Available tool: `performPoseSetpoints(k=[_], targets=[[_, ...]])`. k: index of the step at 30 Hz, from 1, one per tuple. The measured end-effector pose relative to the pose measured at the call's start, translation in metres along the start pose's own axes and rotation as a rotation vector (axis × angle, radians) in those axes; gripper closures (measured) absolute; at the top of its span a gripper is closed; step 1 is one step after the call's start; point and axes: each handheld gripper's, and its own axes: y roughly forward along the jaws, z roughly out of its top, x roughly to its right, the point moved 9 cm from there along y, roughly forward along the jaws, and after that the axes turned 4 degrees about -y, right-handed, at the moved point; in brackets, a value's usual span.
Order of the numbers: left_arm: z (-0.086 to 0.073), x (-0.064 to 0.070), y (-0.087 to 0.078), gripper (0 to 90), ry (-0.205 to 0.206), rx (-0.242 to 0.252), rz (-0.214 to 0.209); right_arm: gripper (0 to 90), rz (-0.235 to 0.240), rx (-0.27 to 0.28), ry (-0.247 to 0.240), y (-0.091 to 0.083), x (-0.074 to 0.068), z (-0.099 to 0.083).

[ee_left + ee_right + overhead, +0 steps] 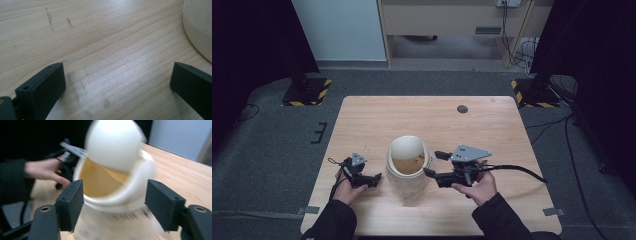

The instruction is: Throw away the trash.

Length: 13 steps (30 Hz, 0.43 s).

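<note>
A white bin [408, 167] with its lid tipped open stands on the tabletop [377, 115]; the right gripper [436, 163], jaws open, flanks its rim; the left gripper [377, 179] rests beside it, jaws open and empty.

Wooden table [372, 120] with a dark round spot [462, 109]

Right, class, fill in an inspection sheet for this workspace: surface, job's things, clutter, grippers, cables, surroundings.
Surface: light wooden table, faint scuffs, small dark disc near the far edge.
Job's things: cream bin with its swing lid tipped open, upright near the front edge.
Clutter: nothing seen.
Grippers: left gripper open over bare wood beside the bin; right gripper open, jaws on either side of the bin's rim, not closed on it.
Cables: black cable trails from the right gripper.
Surroundings: grey carpet, striped stand bases.
</note>
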Motion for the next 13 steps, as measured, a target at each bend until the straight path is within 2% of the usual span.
performPoseSetpoints(k=[5, 13], targets=[[0.000, 0.000, 0.000, 0.0, 0.000, 0.000, 0.000, 21.1, -0.081, -0.032, 0.043, -0.017, 0.032, -0.031], [0.000, 0.000, 0.000, 0.0, -0.001, 0.000, 0.000, 17.4, -0.205, -0.157, 0.090, -0.034, 0.088, -0.093]])
